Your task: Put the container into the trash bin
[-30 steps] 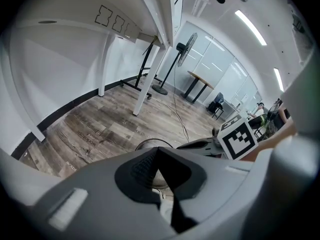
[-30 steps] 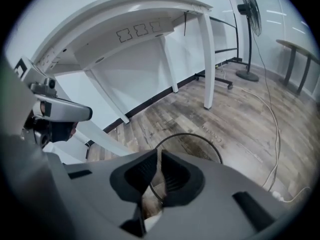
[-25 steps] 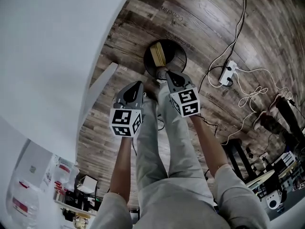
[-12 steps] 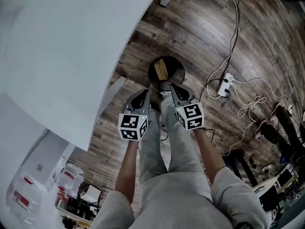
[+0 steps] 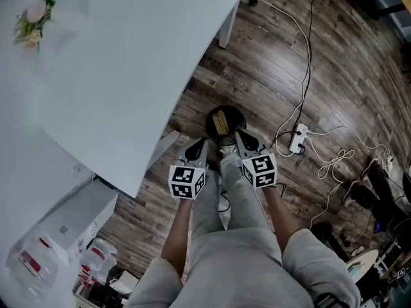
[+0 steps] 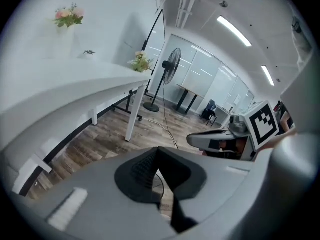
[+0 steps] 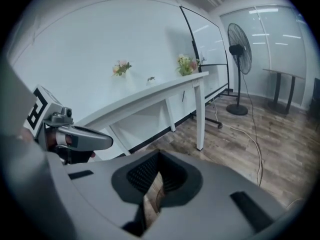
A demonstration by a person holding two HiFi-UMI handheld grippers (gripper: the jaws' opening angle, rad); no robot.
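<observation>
- Task status, my read: container (image 5: pixel 221 123) is a yellowish piece lying inside the round black trash bin (image 5: pixel 239 115) on the floor, so the drop looks done.
- Can't tell from up here whether it sits flat on the bottom or leans on the bin wall.
- Risk 1: the bin stands right at the person's feet. One careless step could kick it, tip it and spill the container back out.
- Risk 2: a dark cable (image 5: pixel 223 204) loops on the floor by the legs, and the power strip (image 5: pixel 297 140) with white leads lies just to the right. Snag hazard if the person steps back or sideways.
- Risk 3: the white table (image 5: pixel 128 76) edge is close on the left side. A swing of the left gripper (image 5: pixel 199 145) outward could clip it.
- Left gripper: jaws pressed together, nothing in them, only a sliver of floor visible between the pads in its own view.
- Right gripper (image 5: pixel 240 137): also fully closed and empty.
- Pose: person stands upright, both forearms out in front, grippers side by side and apart, noses angled down and forward toward the bin, marker cubes facing up.
- Both tips are above the bin and well clear of it, touching nothing.
</observation>
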